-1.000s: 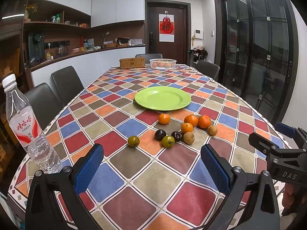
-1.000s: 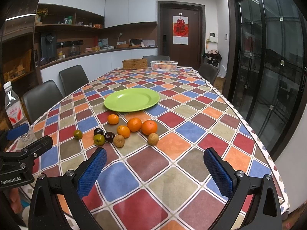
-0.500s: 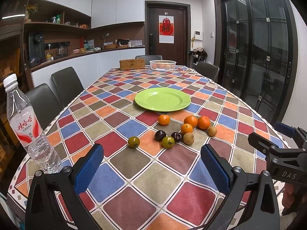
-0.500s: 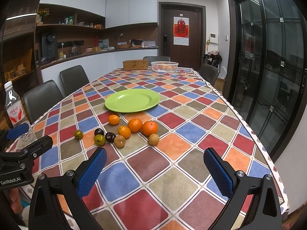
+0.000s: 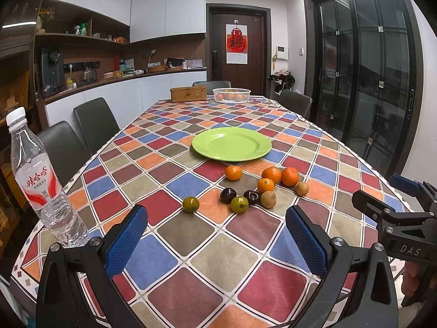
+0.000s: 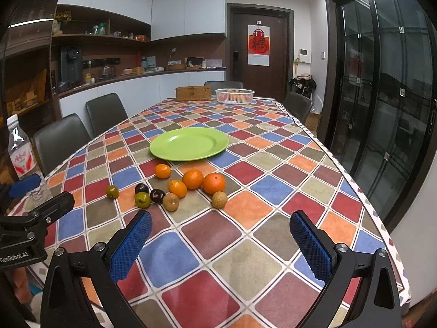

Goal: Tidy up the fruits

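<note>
The left gripper [image 5: 215,235] was spread wide and held nothing, and the right gripper [image 6: 221,235] was the same, both hanging over the near edge of the table [image 5: 191,248]. From the left gripper, the fruits [image 5: 247,188] lay loose on the cloth at about 12 o'clock: two green ones in front, two dark ones, two brown ones, and four oranges [image 5: 290,176] behind them. Past the fruits, also at 12 o'clock, stood the green plate [image 5: 231,143], with nothing on it. A water bottle [image 5: 41,183] stood at 9 o'clock near the table edge. I judge that the task was only at its start, the approach step. The next move probably calls for reaching forward to one near fruit and closing on it gently, because round fruits roll easily.
</note>
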